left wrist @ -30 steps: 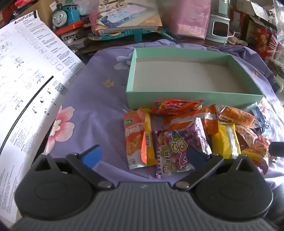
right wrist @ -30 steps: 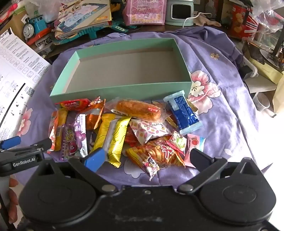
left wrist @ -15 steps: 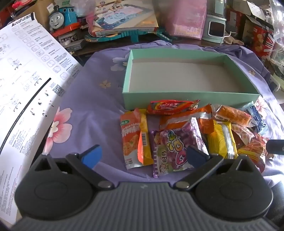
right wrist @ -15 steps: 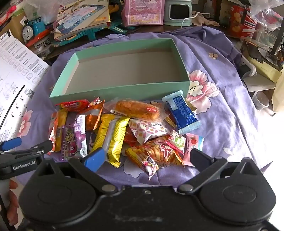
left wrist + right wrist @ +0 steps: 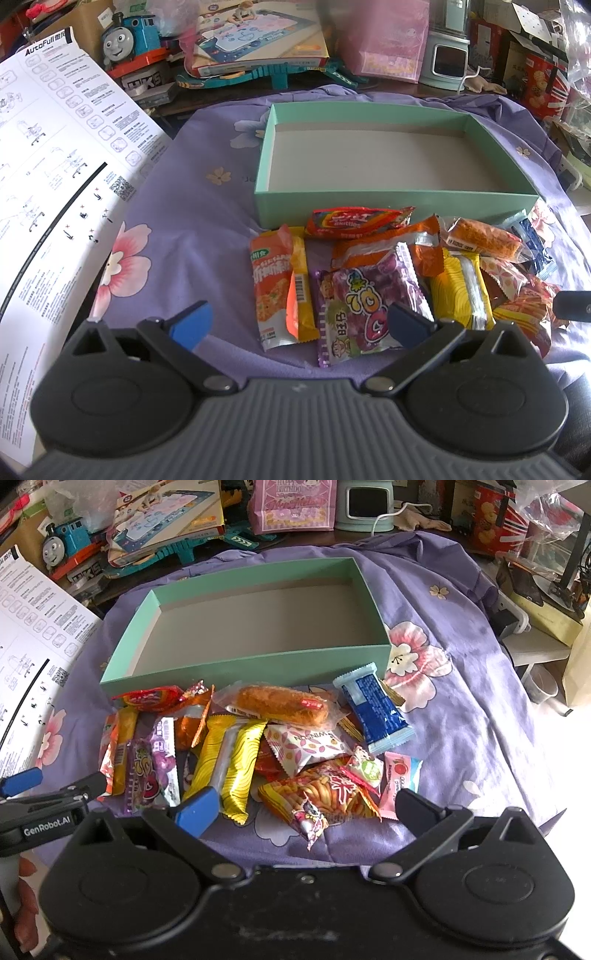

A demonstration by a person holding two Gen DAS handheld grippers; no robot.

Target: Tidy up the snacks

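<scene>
An empty mint-green box [image 5: 399,206] [image 5: 243,672] sits on a purple flowered cloth. In front of it lies a heap of several snack packets: an orange noodle pack [image 5: 275,291], a purple candy bag [image 5: 364,306] [image 5: 149,771], a red Skittles bag [image 5: 356,220], a yellow bar [image 5: 461,291] [image 5: 231,764], a bread roll pack [image 5: 282,701] and a blue wafer pack [image 5: 375,709]. My left gripper [image 5: 299,323] hovers open just short of the orange and purple packs. Near the heap's front edge my right gripper [image 5: 306,808] is open, with nothing between its fingers.
A white instruction sheet [image 5: 48,177] lies at the left. Toys, a blue toy train [image 5: 125,33], a pink bag [image 5: 293,504] and boxes crowd the back. The cloth drops off at the right, beside a cup [image 5: 541,686] on the floor.
Both grippers have drifted slightly; the box and snacks sit a touch lower and more centred in the views. Nothing has been picked up.
</scene>
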